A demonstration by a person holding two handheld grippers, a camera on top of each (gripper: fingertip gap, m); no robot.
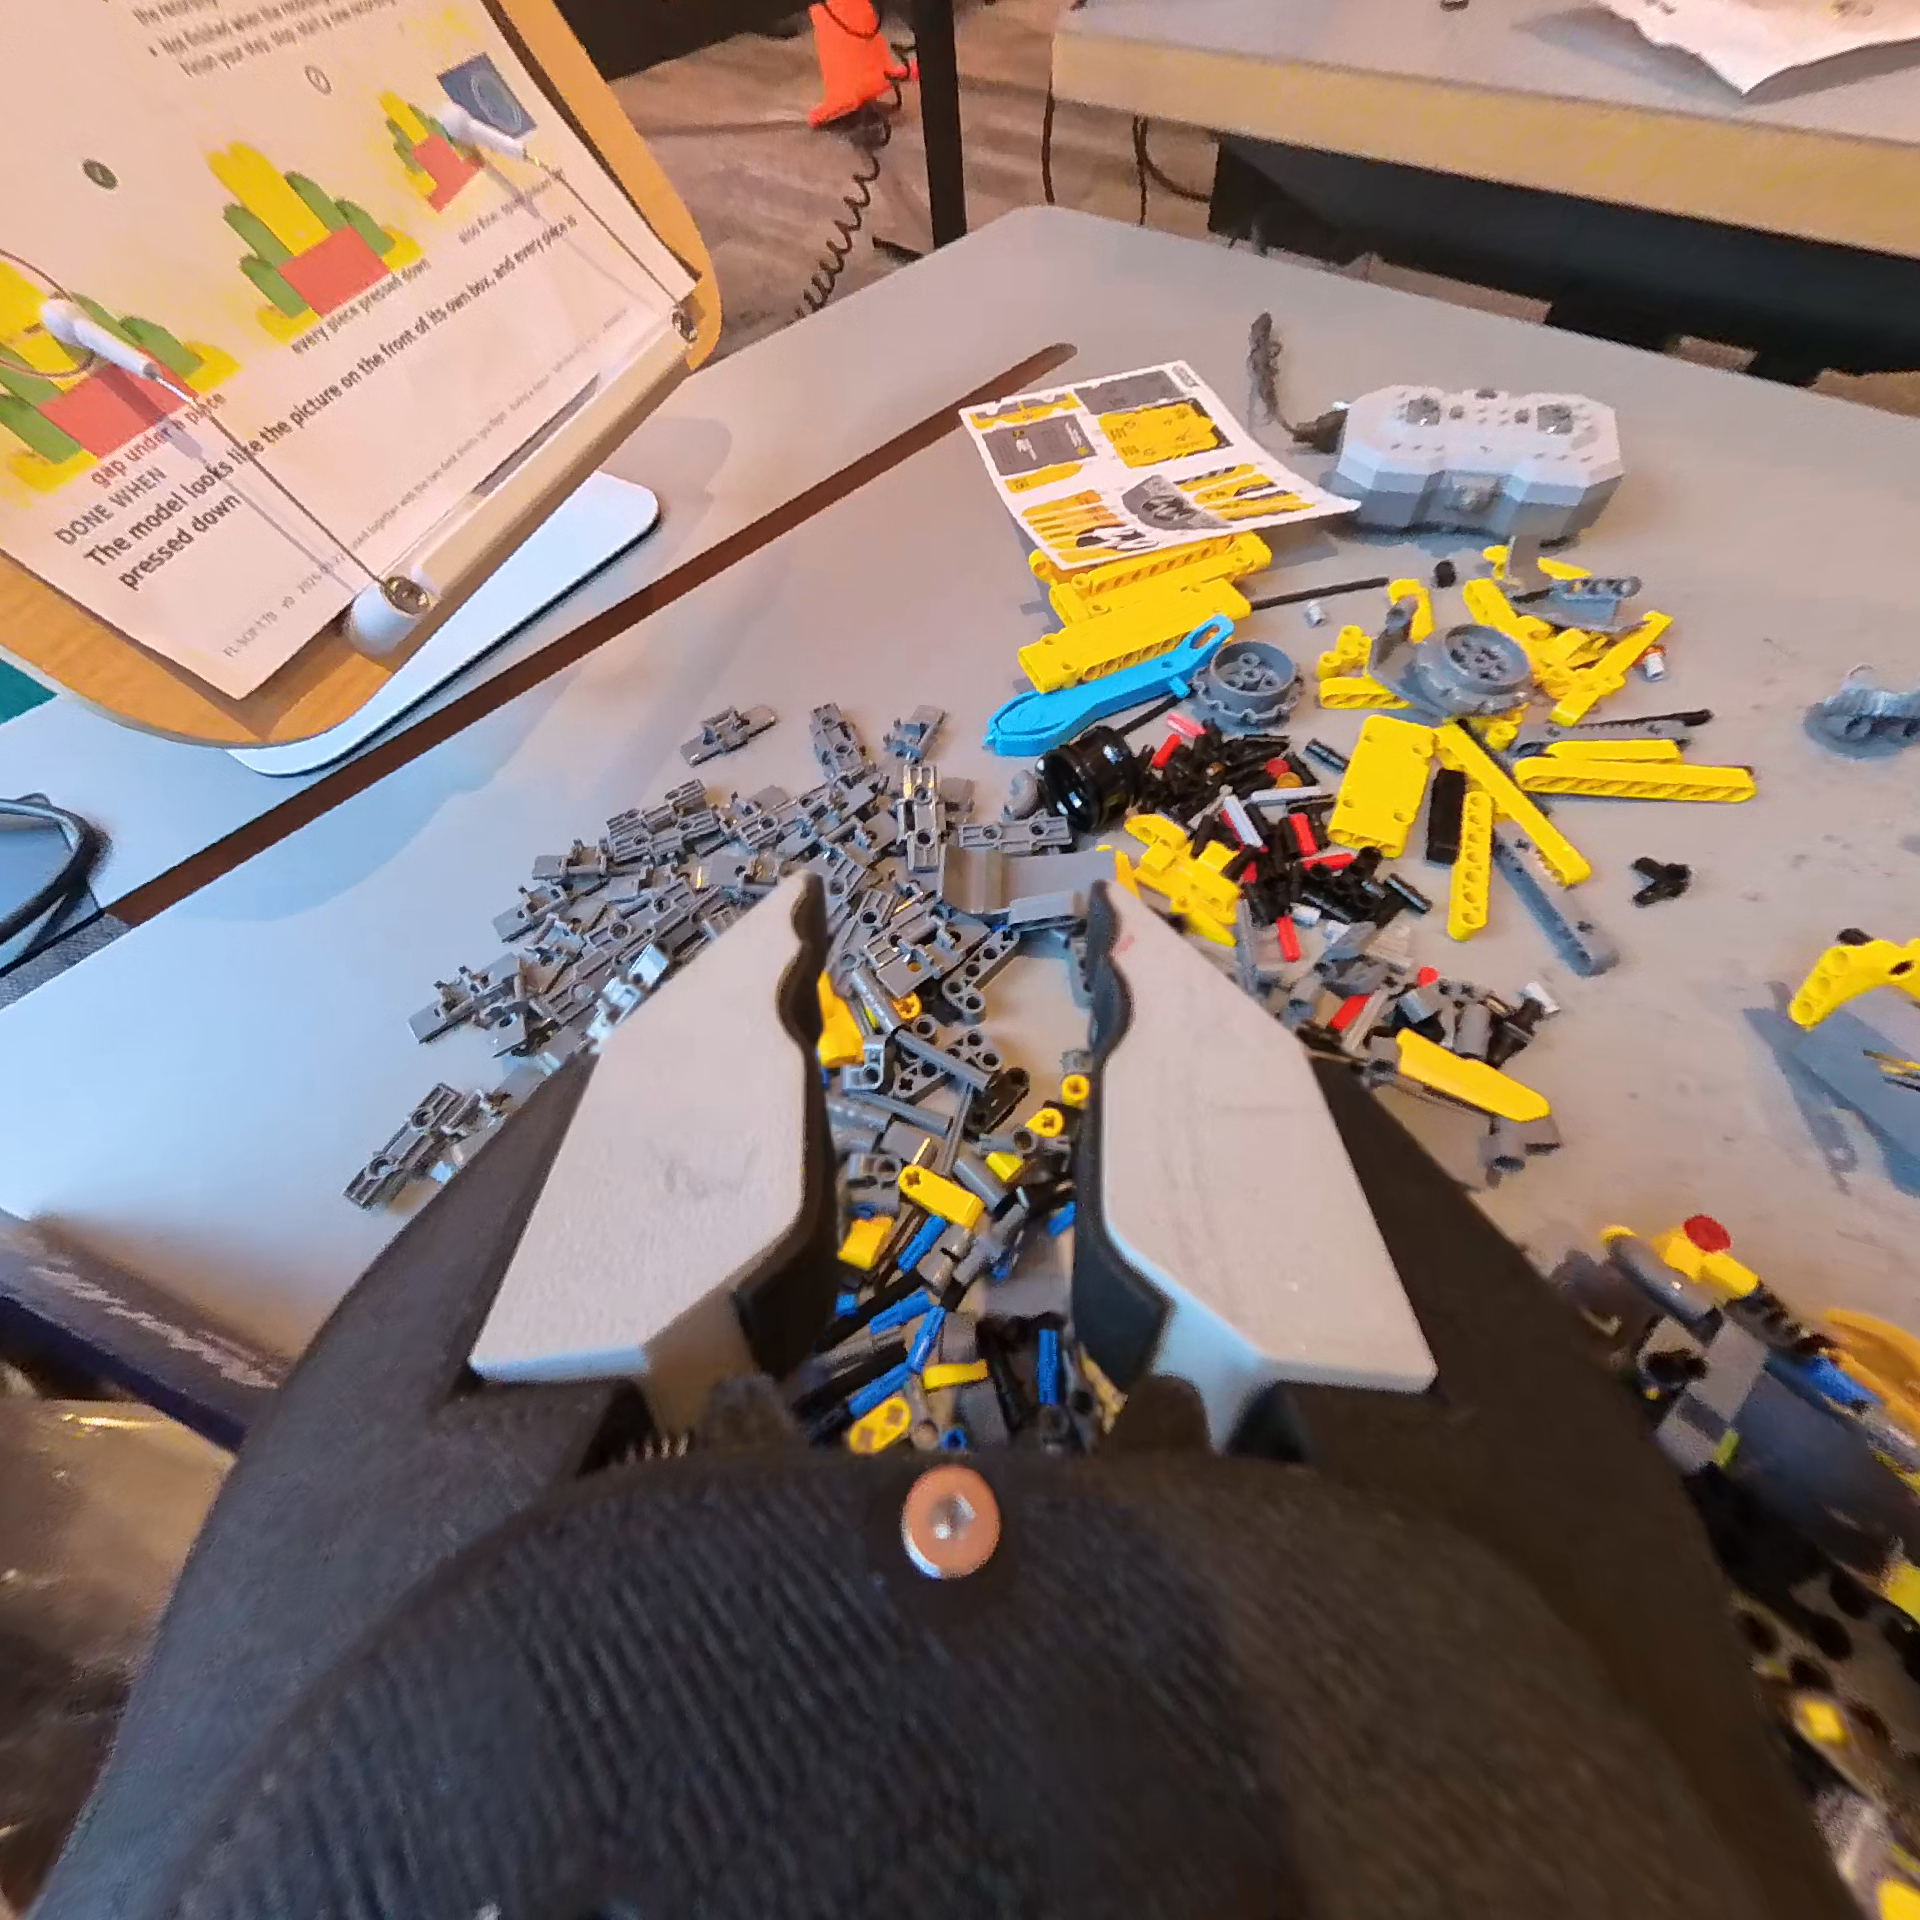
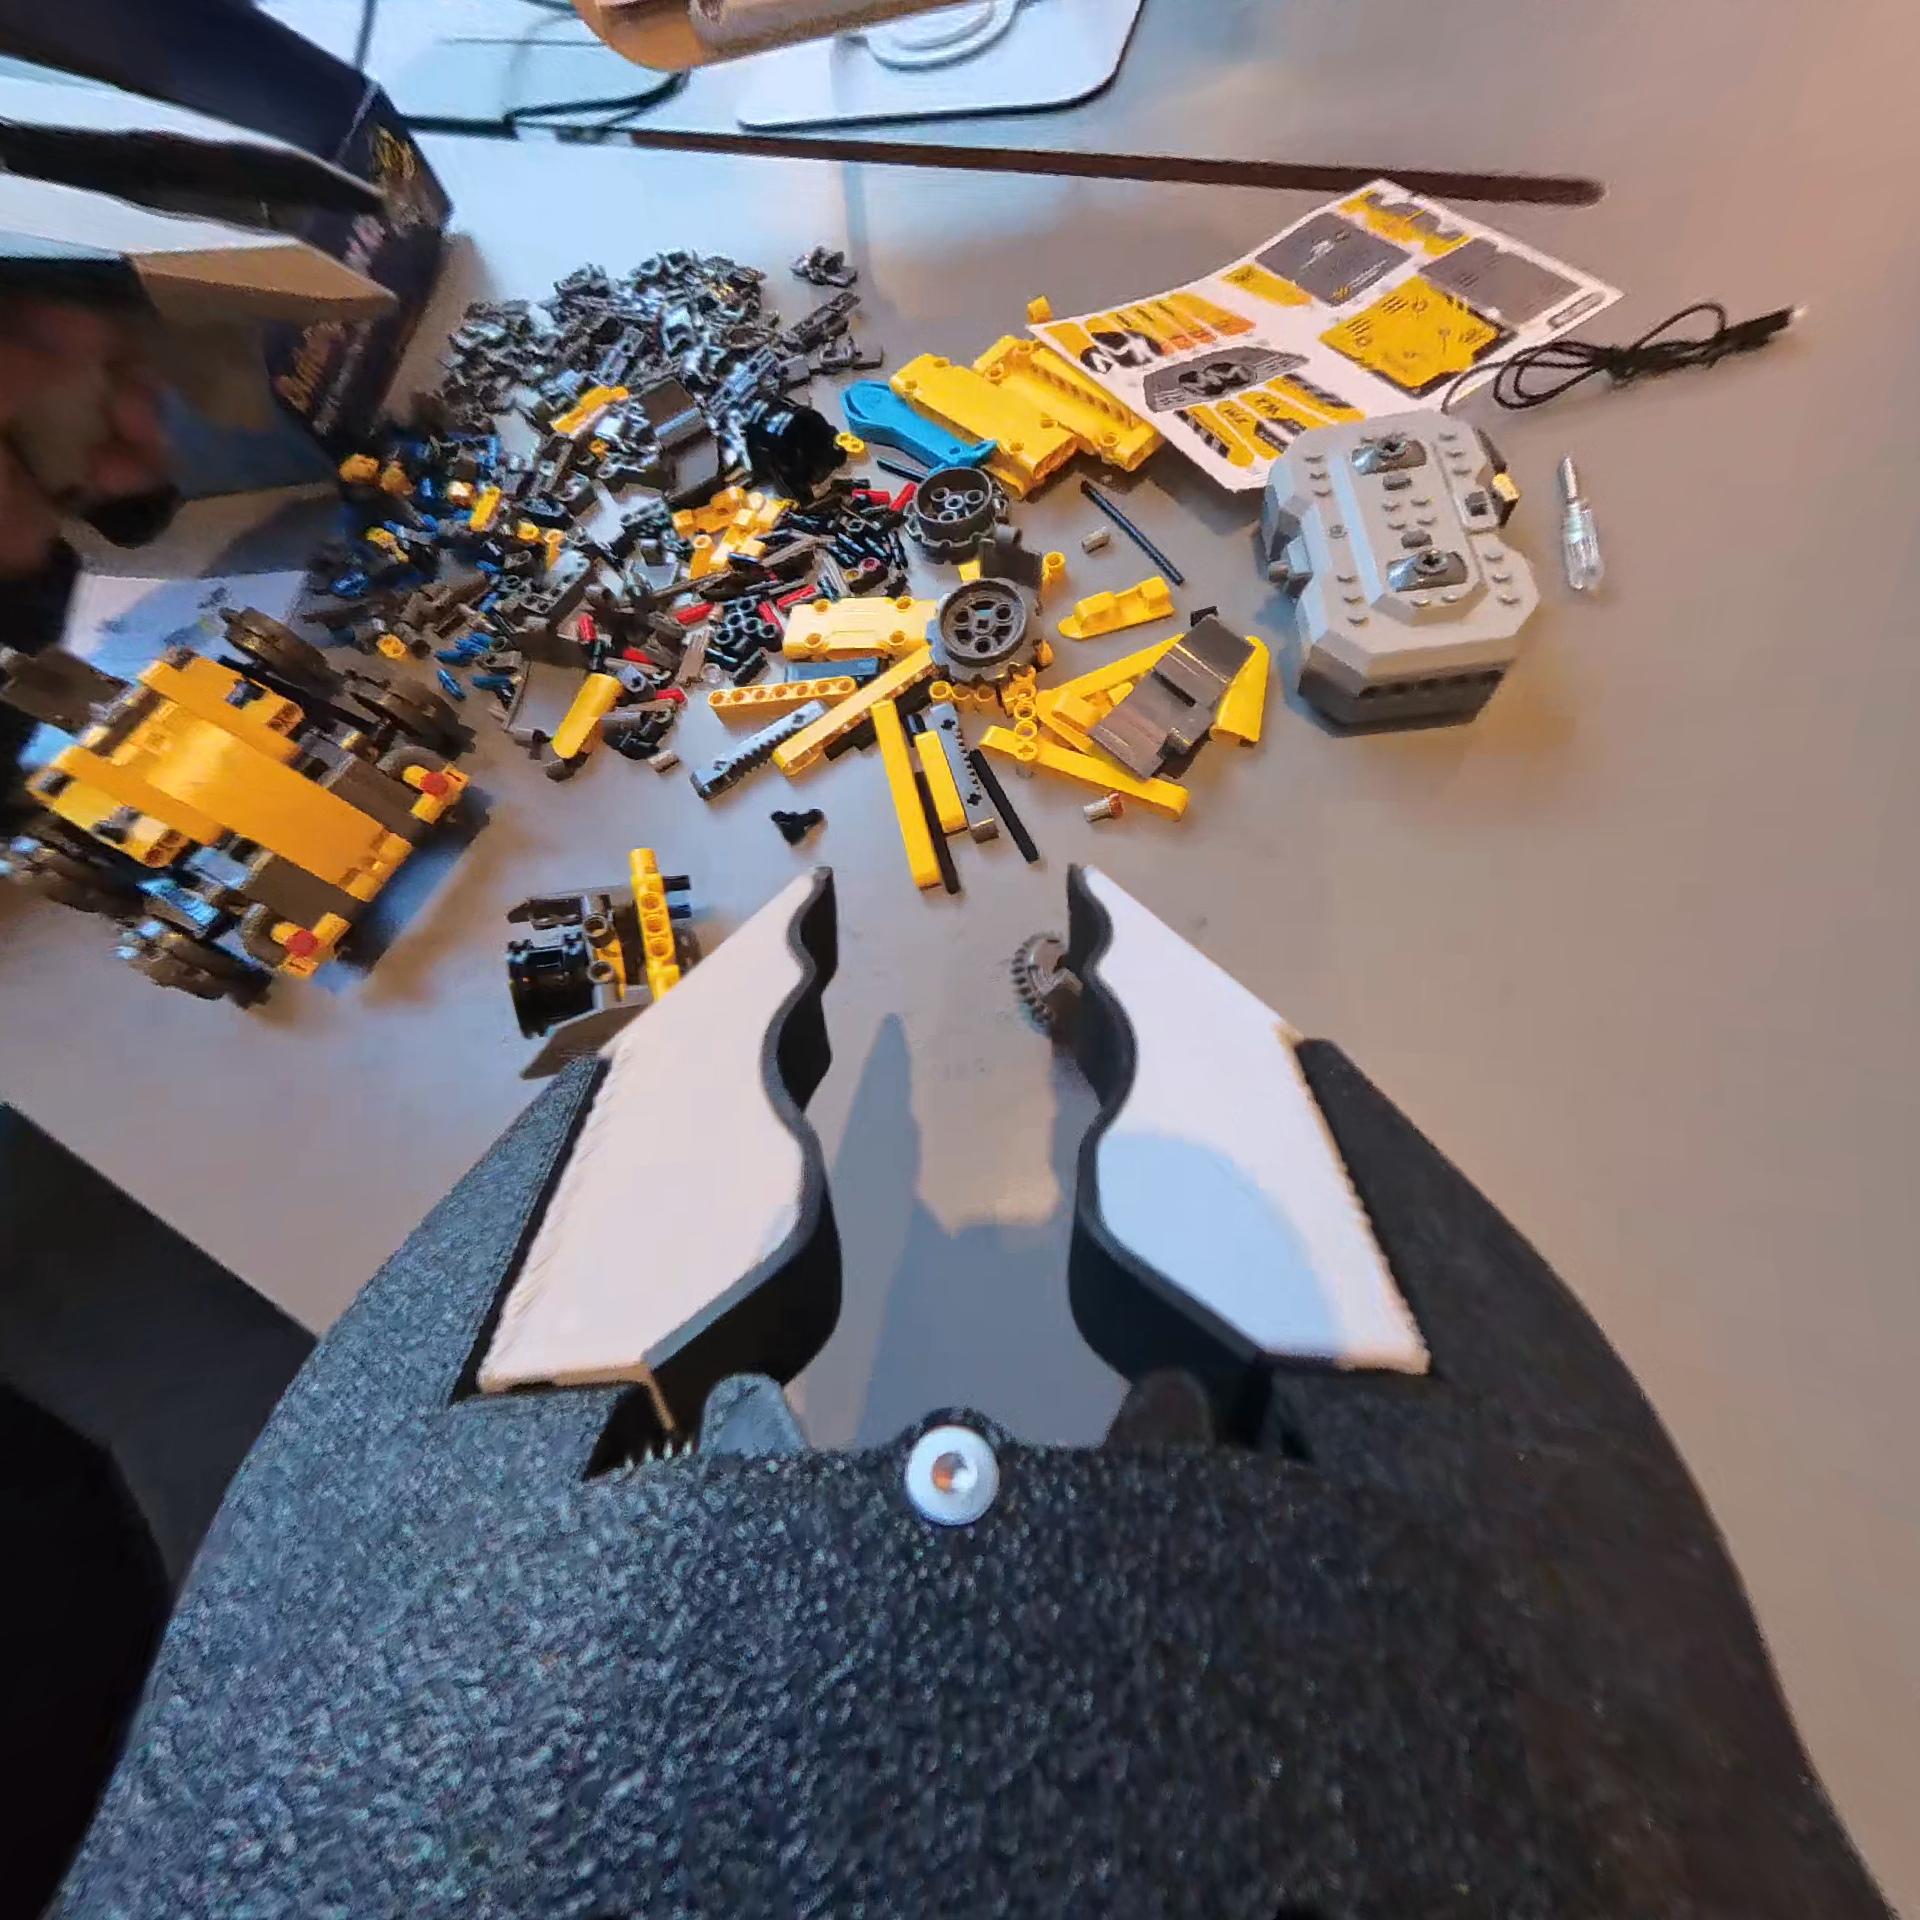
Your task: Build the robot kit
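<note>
Left gripper point(image 1: 951, 904): jaws spread, nothing between them. It hangs over a heap of small grey, blue, black and yellow building pieces point(image 1: 935, 1122) on the grey surface point(image 1: 312, 1091). At 10 o'clock from the tips lies a spread of small grey link pieces point(image 1: 707, 883). At 1 o'clock lie yellow beams point(image 1: 1143, 613), a blue flat tool point(image 1: 1101, 686), a black wheel hub point(image 1: 1086, 774) and a sticker sheet point(image 1: 1143, 462); just right of the sheet sits a grey battery box point(image 1: 1475, 457).

Only the left wrist view shows the instruction sheet on a stand point(image 1: 312, 312) at 10 o'clock, far side, and a second table point(image 1: 1455, 104) at 1 o'clock.

Right gripper point(image 2: 951, 904): jaws spread, empty, over bare surface point(image 2: 1558, 1039). A small dark gear point(image 2: 1039, 966) lies just beside the inner edge of its right finger; contact cannot be determined.

Only the right wrist view shows a partly built yellow and black model point(image 2: 229, 790) at 9 o'clock, a small sub-assembly point(image 2: 603, 935) just left of the left finger, a dark box point(image 2: 312, 291) at 10 o'clock, a black cable point(image 2: 1621, 353) and a small clear screwdriver point(image 2: 1577, 525) at 1 o'clock.
</note>
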